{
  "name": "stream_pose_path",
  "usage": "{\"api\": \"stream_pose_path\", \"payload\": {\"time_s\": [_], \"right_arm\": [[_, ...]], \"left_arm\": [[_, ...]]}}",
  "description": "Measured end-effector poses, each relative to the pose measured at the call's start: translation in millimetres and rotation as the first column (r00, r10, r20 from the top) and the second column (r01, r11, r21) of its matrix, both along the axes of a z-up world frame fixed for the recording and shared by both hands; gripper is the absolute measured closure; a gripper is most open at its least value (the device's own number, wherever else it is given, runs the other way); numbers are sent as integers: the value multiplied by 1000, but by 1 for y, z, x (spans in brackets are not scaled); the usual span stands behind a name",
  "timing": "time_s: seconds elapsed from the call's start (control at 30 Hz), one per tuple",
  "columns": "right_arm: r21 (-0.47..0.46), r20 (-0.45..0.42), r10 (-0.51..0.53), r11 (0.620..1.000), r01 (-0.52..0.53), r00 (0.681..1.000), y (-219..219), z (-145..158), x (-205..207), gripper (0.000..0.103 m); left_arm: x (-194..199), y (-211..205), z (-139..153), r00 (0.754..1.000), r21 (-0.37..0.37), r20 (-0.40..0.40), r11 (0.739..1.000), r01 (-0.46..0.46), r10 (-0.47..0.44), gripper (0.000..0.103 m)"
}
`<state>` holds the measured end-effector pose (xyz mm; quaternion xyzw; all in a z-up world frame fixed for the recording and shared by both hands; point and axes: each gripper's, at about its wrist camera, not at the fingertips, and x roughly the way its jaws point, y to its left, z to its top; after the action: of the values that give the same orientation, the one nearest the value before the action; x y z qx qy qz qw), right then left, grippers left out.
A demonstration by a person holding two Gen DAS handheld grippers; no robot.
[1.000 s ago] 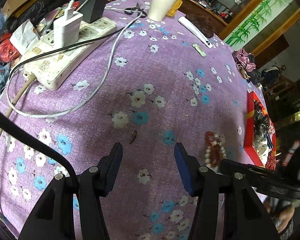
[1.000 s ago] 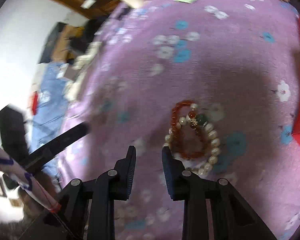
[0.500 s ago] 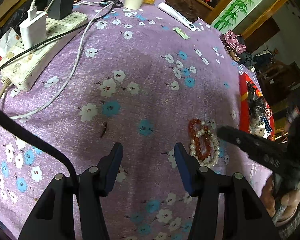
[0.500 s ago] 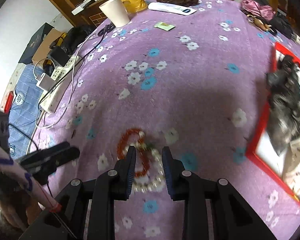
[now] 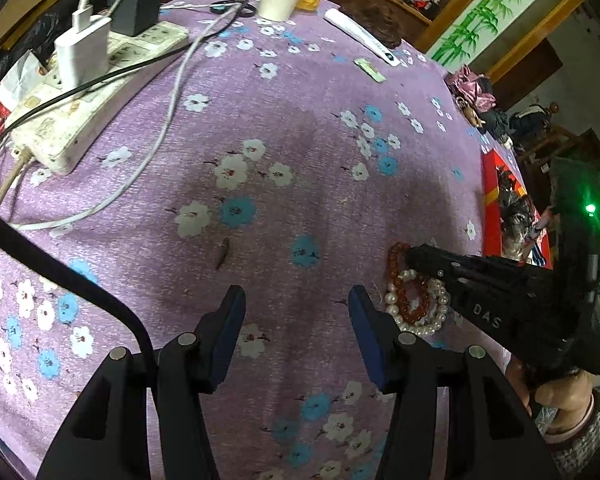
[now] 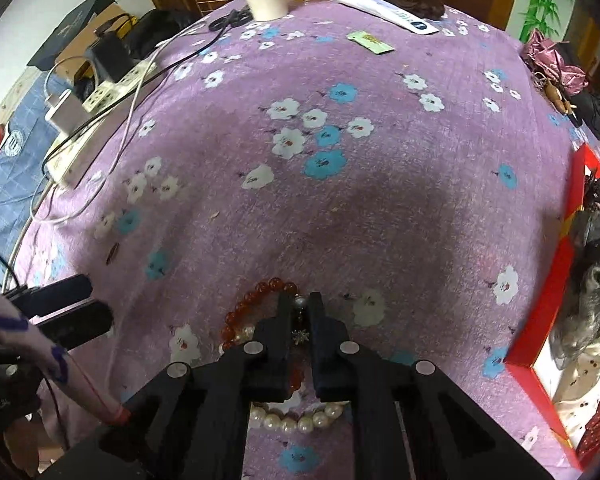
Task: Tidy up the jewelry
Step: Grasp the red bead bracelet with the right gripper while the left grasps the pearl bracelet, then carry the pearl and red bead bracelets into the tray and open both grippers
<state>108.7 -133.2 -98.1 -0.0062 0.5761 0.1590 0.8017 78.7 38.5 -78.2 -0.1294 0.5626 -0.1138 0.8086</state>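
Right wrist view: right gripper is pinched on the bracelets near the table's front edge; left gripper gapes empty. Red box awaits; sorting apparently barely begun.

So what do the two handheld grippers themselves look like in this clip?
The left gripper is matte black plastic with blue-padded fingers, silver round fasteners and a black cable. The right gripper is all black with silver fasteners, white "DAS" lettering and a green light; its holder wears a grey knit cuff.
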Motion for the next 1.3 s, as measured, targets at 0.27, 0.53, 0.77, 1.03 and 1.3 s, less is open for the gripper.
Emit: {"api": "stream_pose_path", "payload": {"time_s": [0.27, 0.53, 0.77, 1.03, 1.3], "right_arm": [[70, 70, -166, 984, 161, 984, -58, 34, -24, 95], [78, 18, -304, 950, 302, 953, -115, 27, -55, 96], [125, -4, -363, 924, 361, 932, -137, 25, -77, 96], [160, 12, -378, 915, 371, 926, -148, 36, -86, 95], [207, 67, -402, 901, 381, 913, -173, 69, -94, 95]], "left_arm": [[1, -39, -5, 993, 5, 3, 993, 119, -119, 51], [6, -89, -15, 961, 88, 29, 959, 270, -274, 51], [11, -109, -17, 943, 138, 59, 939, 316, -326, 52], [2, -129, -14, 925, 258, 84, 905, 339, -371, 95], [-2, -128, 49, 922, 68, 171, 938, 340, -347, 94]]}}
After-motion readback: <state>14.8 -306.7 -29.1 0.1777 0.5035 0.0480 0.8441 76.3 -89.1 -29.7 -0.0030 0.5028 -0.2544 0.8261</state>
